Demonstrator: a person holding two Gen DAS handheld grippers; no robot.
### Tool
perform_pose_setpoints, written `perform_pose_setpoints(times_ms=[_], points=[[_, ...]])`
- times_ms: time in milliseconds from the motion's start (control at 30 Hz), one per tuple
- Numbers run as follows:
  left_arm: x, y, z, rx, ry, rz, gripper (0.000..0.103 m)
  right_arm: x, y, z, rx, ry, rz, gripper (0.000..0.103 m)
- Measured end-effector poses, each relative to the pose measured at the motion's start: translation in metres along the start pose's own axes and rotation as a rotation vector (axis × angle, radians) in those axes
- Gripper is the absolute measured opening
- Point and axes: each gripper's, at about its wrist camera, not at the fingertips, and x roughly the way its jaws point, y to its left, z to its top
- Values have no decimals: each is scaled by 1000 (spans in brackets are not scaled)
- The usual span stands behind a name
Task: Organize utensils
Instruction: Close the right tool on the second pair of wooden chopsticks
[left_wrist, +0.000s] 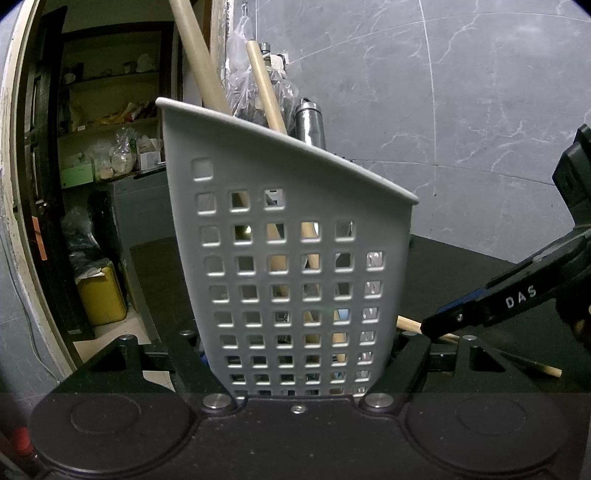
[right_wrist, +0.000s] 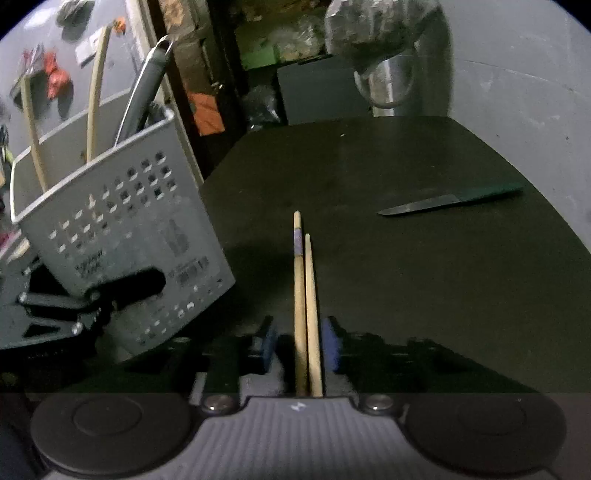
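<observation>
A grey perforated utensil holder (left_wrist: 295, 258) fills the left wrist view, tilted, with wooden handles (left_wrist: 264, 85) and a steel handle (left_wrist: 310, 122) standing in it. My left gripper (left_wrist: 299, 369) is shut on the holder's lower part. The holder also shows at the left of the right wrist view (right_wrist: 122, 221). A pair of wooden chopsticks (right_wrist: 304, 288) lies on the black table (right_wrist: 406, 277) between my right gripper's blue pads (right_wrist: 330, 347). My right gripper (right_wrist: 301, 347) is open around them, not touching.
A knife (right_wrist: 450, 201) lies on the table at the far right. A steel vessel under a plastic bag (right_wrist: 384, 85) stands at the table's far edge. A doorway with cluttered shelves (left_wrist: 107, 147) is at the left. A grey marble wall (left_wrist: 443, 92) stands behind.
</observation>
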Motion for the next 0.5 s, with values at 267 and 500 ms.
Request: perform_pose_setpoints(times_ms=[267, 500], points=[[0, 0, 0, 0, 0, 0, 76, -2, -11, -2, 45, 1, -13, 29], [0, 0, 0, 0, 0, 0, 76, 3, -12, 0, 29, 0, -23, 17]])
